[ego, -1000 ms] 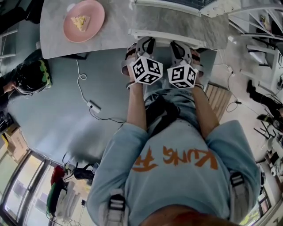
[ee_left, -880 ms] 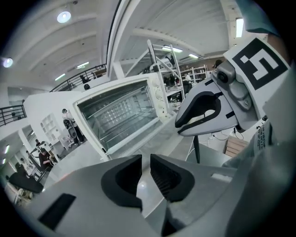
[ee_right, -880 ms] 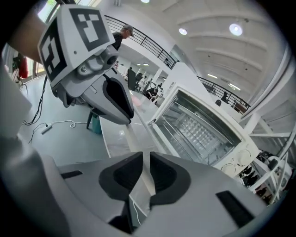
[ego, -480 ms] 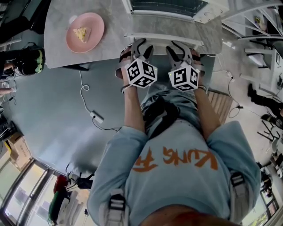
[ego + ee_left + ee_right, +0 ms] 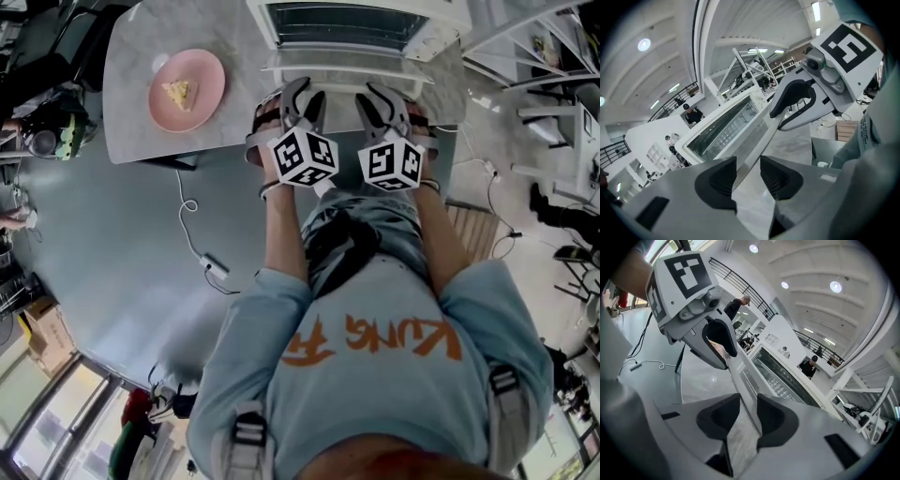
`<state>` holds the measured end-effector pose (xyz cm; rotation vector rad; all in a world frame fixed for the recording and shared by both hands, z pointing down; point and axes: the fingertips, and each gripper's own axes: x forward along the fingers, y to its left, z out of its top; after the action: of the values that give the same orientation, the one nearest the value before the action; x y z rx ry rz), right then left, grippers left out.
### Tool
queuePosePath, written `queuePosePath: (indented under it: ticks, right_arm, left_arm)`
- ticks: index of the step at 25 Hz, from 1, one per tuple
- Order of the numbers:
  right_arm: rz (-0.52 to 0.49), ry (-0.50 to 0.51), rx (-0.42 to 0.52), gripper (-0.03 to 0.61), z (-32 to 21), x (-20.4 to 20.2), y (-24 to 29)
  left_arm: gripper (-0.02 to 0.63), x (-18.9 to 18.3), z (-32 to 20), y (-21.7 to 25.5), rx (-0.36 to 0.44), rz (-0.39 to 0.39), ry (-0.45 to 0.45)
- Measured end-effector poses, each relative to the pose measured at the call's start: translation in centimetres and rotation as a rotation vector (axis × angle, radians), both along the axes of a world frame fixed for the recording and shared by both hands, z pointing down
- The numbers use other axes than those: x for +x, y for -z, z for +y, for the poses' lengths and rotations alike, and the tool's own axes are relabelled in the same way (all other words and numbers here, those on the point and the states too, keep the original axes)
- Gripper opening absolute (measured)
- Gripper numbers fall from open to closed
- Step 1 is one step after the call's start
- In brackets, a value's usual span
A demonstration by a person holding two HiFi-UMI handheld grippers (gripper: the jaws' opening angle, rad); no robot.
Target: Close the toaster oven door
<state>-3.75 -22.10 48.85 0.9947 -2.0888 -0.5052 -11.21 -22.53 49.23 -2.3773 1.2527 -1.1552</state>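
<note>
The white toaster oven (image 5: 349, 23) stands at the table's far edge, its glass door (image 5: 724, 131) raised, with the window showing in both gripper views. I cannot tell whether the door rests fully against the body. The door's handle bar (image 5: 347, 68) runs through both grippers. My left gripper (image 5: 302, 86) is open, and the bar (image 5: 761, 140) passes between its pads (image 5: 717, 180) with a gap on each side. My right gripper (image 5: 380, 91) has its jaws opening around the bar (image 5: 743, 380), which lies close to one pad (image 5: 771, 420) without being pressed.
A pink plate (image 5: 187, 90) with a piece of food sits on the grey marble table (image 5: 244, 112) to the left. A white cable (image 5: 192, 225) trails over the floor. A slatted wooden piece (image 5: 469, 230) stands at the right. People stand at the left edge.
The door has swung up from lying flat toward the oven front. Both grippers followed the handle and their jaws have spread off it.
</note>
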Motion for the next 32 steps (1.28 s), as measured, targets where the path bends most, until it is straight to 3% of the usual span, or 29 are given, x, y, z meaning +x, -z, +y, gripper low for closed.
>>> queuePosePath:
  ticks: [12, 32]
  right_arm:
    - [0.082, 0.01, 0.122, 0.104, -4.9, 0.9, 3.9]
    - [0.11, 0.05, 0.172, 0.094, -11.2, 0.3, 6.3]
  left_arm:
    - [0.15, 0.8, -5.1, 3.9, 0.102, -0.009, -0.01]
    - [0.163, 0.6, -11.6, 6.6, 0.106, 0.077, -0.012]
